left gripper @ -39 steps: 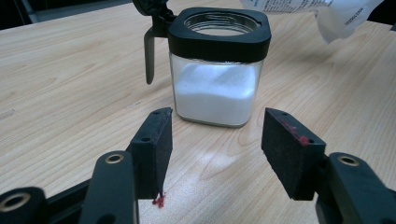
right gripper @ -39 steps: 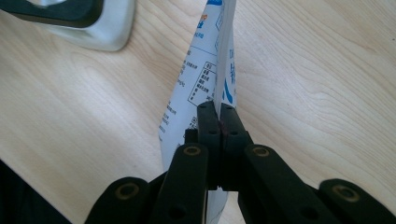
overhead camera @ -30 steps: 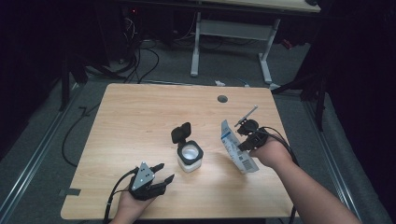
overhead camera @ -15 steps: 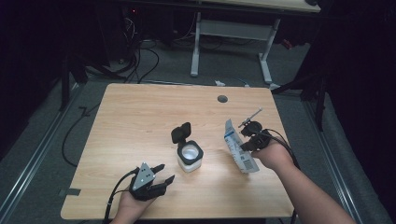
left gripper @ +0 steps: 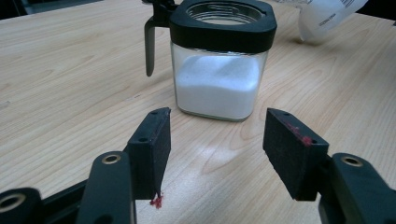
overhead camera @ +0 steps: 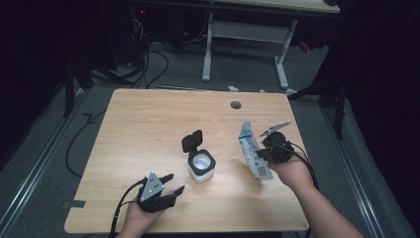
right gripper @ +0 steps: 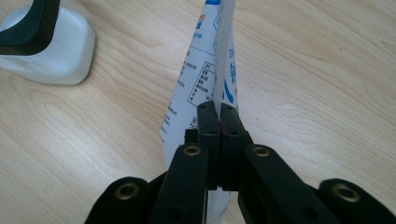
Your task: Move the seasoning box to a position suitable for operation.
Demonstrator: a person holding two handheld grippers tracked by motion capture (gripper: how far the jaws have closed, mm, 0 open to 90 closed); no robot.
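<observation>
My right hand-held gripper (overhead camera: pixel 261 152) clamps the pouch (overhead camera: pixel 251 156); the open jar (overhead camera: pixel 201 166) sits at nine o'clock, pouch upright.

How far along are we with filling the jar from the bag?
Done: the jar stands with its lid flipped open and is partly full of white grains. In hand: the right gripper pinches the bag beside it. Left: the left gripper is open, so closing the lid remains.
</observation>
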